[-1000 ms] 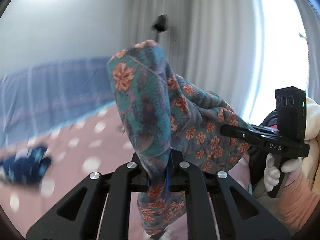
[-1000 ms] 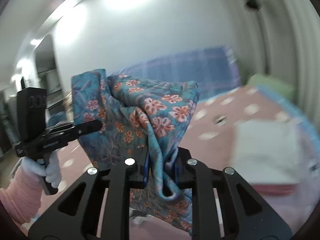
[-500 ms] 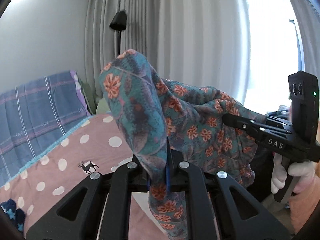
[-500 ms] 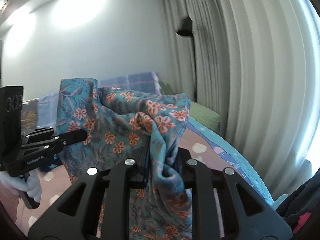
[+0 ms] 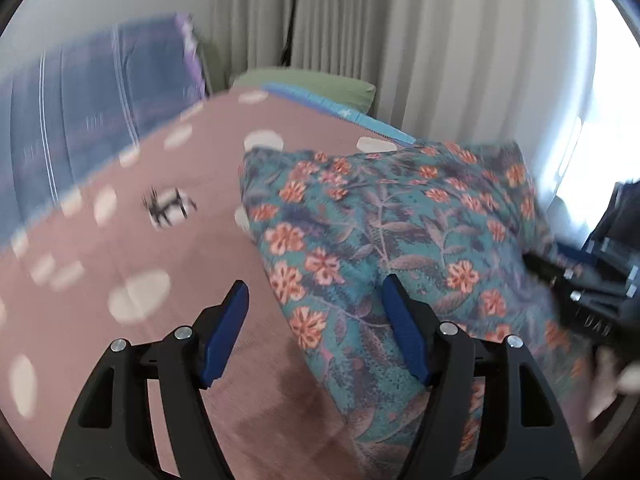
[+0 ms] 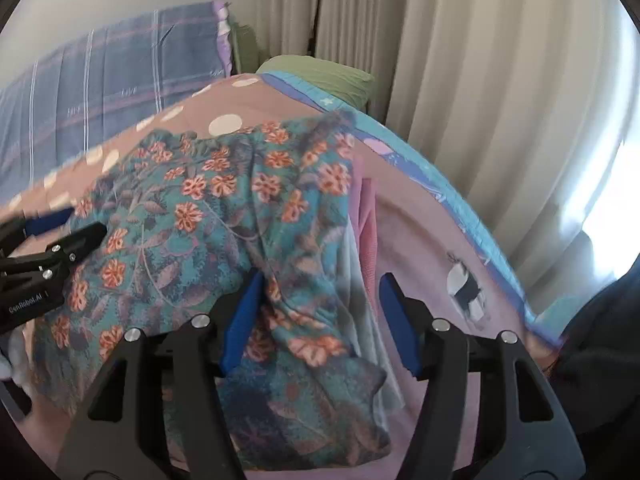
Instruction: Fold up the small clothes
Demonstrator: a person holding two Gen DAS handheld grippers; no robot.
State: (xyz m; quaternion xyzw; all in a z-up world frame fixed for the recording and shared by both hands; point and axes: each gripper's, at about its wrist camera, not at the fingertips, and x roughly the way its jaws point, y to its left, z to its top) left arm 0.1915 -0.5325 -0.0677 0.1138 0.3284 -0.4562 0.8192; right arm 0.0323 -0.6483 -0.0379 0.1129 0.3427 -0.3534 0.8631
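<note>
With both tongs just sprung apart, the floral garment (image 5: 384, 240) lies loose on the dotted bedspread (image 5: 132, 248).
Left gripper (image 5: 314, 336) gapes, cloth at its three o'clock pad; only the right gripper (image 6: 320, 320) view shows pink fabric (image 6: 366, 216) beneath.

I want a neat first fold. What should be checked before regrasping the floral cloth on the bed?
1. Left gripper open, jaws just opened: ok.
2. Right gripper open, just opened: ok.
3. Floral cloth released onto the bed: ok.
4. Cloth flat: not ok, wrinkled and bunched near the right gripper.
5. Cloth clear of the pink cloth: not ok, overlapping.
6. Near hem: cannot tell, hidden.
</note>
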